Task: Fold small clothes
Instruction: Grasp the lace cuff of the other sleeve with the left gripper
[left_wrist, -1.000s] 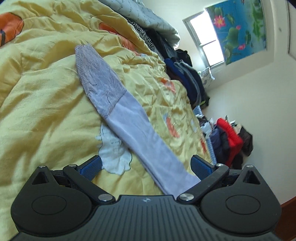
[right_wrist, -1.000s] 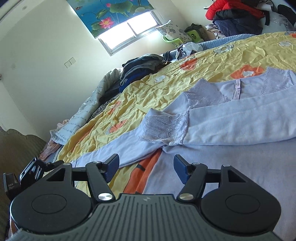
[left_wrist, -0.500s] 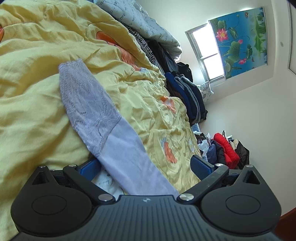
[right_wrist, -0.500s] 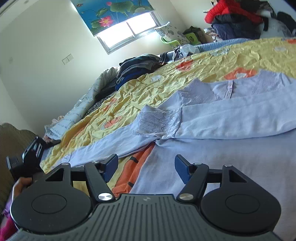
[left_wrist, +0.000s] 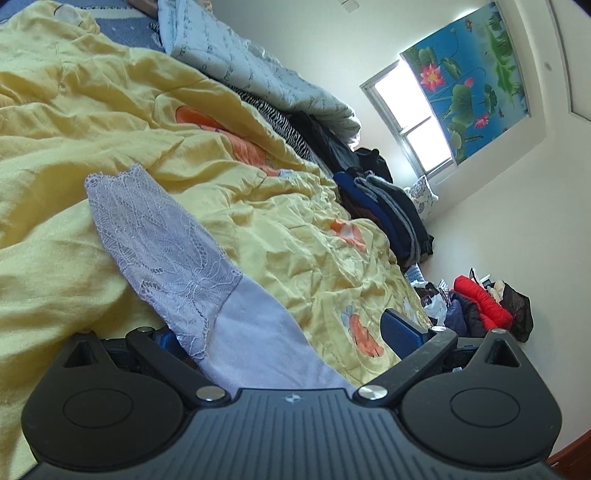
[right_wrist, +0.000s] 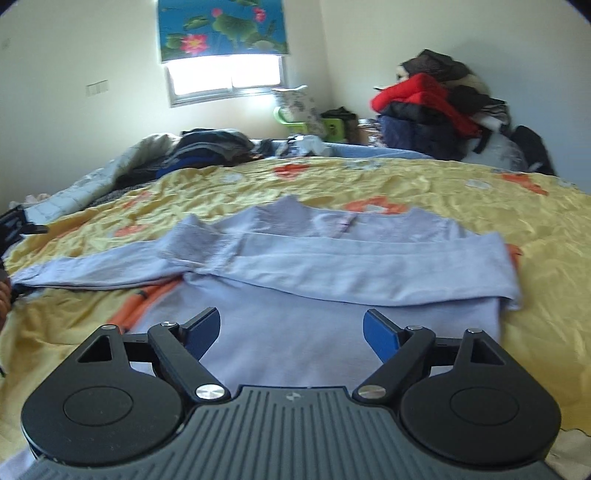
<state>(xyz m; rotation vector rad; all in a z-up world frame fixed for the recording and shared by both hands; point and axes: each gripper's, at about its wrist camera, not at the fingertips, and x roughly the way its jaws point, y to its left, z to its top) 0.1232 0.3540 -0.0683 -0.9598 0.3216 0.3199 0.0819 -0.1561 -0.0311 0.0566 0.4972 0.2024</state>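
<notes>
top: a lilac long-sleeved top (right_wrist: 314, 332) lies flat on the bed (right_wrist: 480, 206), collar toward the window, hem toward the right claw.
folded sleeve: one sleeve (right_wrist: 369, 273) already lies across the chest, running side to side in the right wrist view, its lace cuff near the left shoulder.
free sleeve: the other sleeve (left_wrist: 236, 325) stretches straight out from the body over the yellow quilt (left_wrist: 110, 140). In the left wrist view its long axis runs away from the claw and up to the left, ending in the lace cuff (left_wrist: 159, 240).
left claw: the left claw (left_wrist: 280, 332) sits right at this sleeve, with the plain part between its pads. The pads stand wide apart. One is half hidden by the cloth and nothing is pinched.
right claw: the right claw (right_wrist: 291, 332) hovers low over the lower body of the top. Its jaws have just been opening and are now wide, with only flat cloth below them and nothing gripped.
nearer hand: the left hand, by far, for the free sleeve. The right is over the hem.
likely next move: my guess is the left claw closes on the sleeve and carries it along its own axis back over the chest, onto the first sleeve.
risk: the lace end trails far from the grip and could drag or bunch.
</notes>
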